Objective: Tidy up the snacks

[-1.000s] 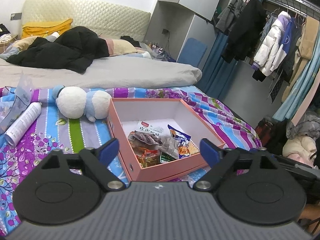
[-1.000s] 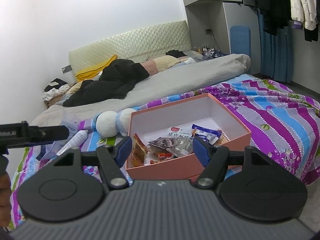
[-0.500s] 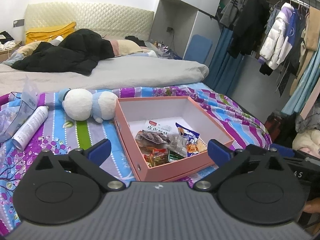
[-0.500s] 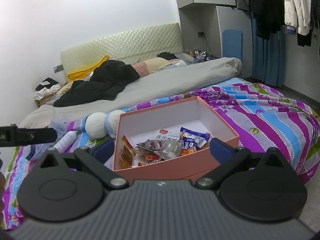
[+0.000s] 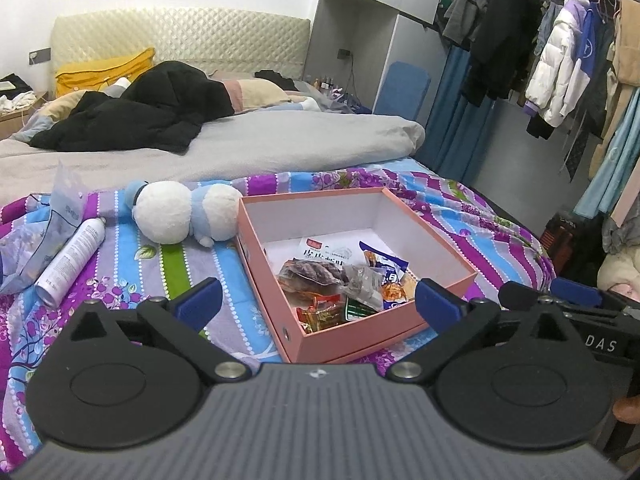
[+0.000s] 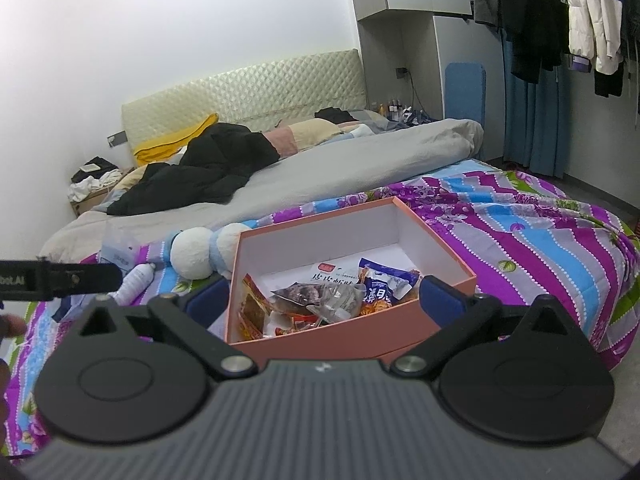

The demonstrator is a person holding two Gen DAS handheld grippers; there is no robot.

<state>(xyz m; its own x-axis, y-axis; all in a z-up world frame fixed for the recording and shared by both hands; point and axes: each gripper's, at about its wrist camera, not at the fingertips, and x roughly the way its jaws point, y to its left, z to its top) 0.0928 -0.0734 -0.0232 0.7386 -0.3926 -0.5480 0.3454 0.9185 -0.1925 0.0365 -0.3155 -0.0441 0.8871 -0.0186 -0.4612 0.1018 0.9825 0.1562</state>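
An open pink box (image 5: 360, 196) (image 6: 352, 336) with white inner walls rests on the purple striped bedspread. Several snack packets (image 5: 344, 280) (image 6: 328, 296) lie piled in its near half, among them a white one, a blue one and a clear one. My left gripper (image 5: 318, 300) hovers in front of the box, jaws wide open, nothing between its blue pads. My right gripper (image 6: 324, 296) also stands open and empty before the box's near wall. The right gripper's tip (image 5: 560, 292) shows at the right edge of the left wrist view.
A white and blue plush toy (image 5: 180, 216) (image 6: 204, 252) lies left of the box. A white spray can (image 5: 72, 260) and a clear plastic bag (image 5: 36, 232) lie further left. Grey duvet (image 5: 240, 148) and black clothes (image 5: 152, 112) cover the bed behind. Hanging clothes (image 5: 560, 60) fill the right.
Both grippers' jaws have spread wider, the right one markedly. The left view has tilted slightly, so the box sits a little further off; the right hand has stayed put.
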